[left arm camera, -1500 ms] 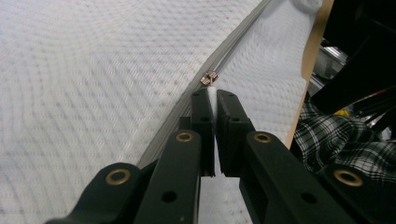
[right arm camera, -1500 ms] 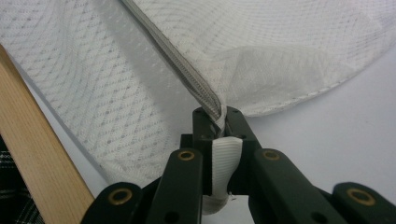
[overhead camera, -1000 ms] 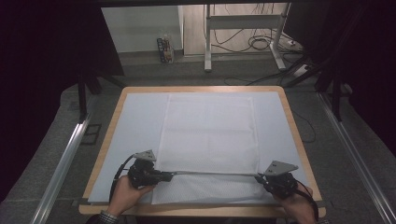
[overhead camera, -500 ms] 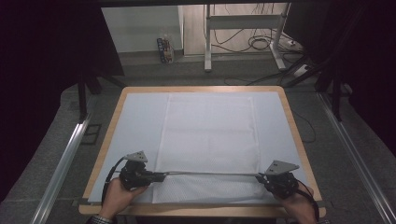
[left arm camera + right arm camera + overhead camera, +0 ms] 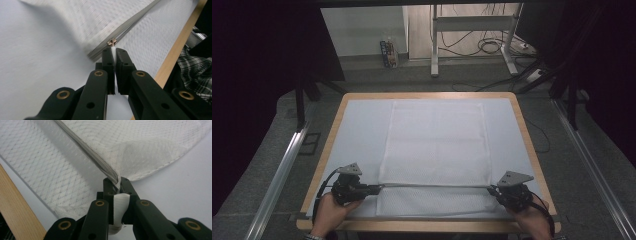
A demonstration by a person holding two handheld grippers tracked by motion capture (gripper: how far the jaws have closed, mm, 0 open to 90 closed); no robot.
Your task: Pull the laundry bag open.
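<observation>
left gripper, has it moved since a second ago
Yes. In the high view the left gripper has slid left along the zipper, away from the mesh bag and toward the table's left wooden edge. Its fingers are shut on the zipper pull.

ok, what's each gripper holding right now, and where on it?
Left gripper is shut on the zipper pull of the white mesh bag. Right gripper is shut on the zipper's end tab at the bag's corner.
</observation>
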